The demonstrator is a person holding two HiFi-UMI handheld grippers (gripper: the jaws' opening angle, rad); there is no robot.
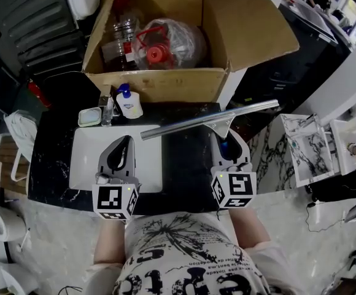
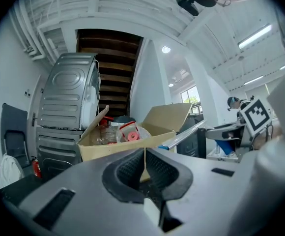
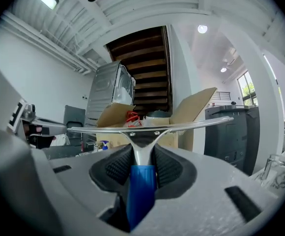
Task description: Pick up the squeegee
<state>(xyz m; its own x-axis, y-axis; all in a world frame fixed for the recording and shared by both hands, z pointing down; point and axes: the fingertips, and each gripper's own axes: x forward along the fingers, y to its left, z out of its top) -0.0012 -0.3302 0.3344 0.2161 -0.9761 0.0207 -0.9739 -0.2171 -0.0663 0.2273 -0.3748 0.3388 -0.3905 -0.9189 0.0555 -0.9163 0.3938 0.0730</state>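
The squeegee [image 1: 210, 120] has a long metal blade and a blue handle [image 3: 141, 186]. My right gripper [image 1: 226, 141] is shut on it where the handle meets the metal neck. It holds the blade level in the air above the black counter [image 1: 190, 165]. In the right gripper view the blade [image 3: 147, 126] spans across in front of the pads [image 3: 117, 167]. My left gripper [image 1: 125, 141] hovers over the white sink [image 1: 86, 158], to the left of the squeegee. Its pads [image 2: 130, 168] are together with nothing between them. In the left gripper view the blade [image 2: 189, 133] shows at the right.
An open cardboard box [image 1: 159, 78] with plastic bottles and a red-capped jug stands at the back of the counter. A soap dispenser [image 1: 129, 102] and a soap dish [image 1: 89, 117] sit behind the sink. A marble-patterned unit [image 1: 304, 146] stands to the right.
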